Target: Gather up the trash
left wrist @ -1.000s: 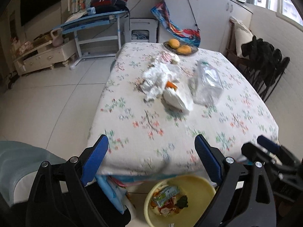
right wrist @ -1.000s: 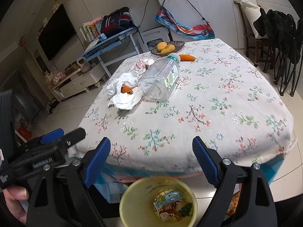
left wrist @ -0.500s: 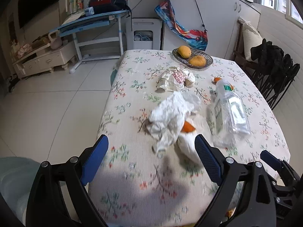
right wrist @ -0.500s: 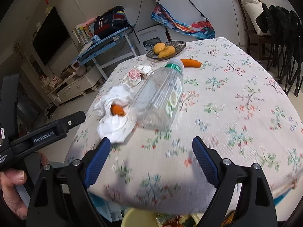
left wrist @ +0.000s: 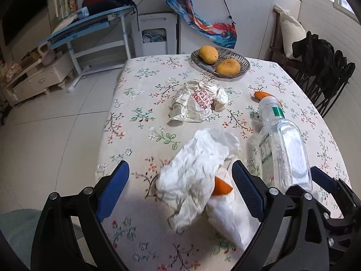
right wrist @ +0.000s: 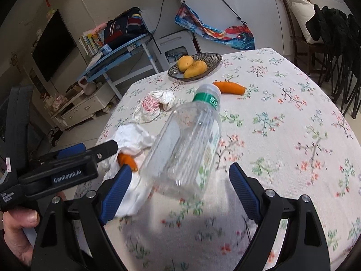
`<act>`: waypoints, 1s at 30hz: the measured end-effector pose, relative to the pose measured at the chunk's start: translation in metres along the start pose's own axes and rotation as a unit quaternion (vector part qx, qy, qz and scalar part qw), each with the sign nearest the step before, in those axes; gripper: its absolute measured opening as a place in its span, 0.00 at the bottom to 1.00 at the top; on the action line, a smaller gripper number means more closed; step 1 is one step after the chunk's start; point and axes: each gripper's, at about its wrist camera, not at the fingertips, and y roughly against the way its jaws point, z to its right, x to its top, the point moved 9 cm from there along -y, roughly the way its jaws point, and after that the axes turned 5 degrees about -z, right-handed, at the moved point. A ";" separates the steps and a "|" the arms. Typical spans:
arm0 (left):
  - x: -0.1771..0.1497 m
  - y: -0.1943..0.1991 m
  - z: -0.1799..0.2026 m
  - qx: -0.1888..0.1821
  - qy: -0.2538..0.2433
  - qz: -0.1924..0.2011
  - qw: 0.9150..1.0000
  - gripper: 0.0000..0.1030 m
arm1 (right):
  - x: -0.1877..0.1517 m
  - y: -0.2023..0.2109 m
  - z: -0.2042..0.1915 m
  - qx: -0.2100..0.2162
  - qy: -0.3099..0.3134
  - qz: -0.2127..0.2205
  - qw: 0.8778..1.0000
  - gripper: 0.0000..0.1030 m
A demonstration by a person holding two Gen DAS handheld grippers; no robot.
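left tool (right wrist: 67, 167) | "GenRobot.AI" | other print too small to read

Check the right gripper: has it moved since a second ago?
Yes. The right gripper has advanced over the table; its open fingers now flank the plastic bottle, and the yellow bin under the table edge has dropped from view.

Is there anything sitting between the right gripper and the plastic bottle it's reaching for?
Nothing visible blocks it. The right gripper is open, and the empty plastic bottle lies on its side straight ahead of the fingers. The white tissue wad sits off to the bottle's left, against it, not in between.
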 end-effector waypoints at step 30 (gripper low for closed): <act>-0.002 0.032 -0.044 -0.117 0.124 0.026 0.985 0.14 | -0.013 0.012 0.035 -0.034 0.027 -0.040 0.998 0.55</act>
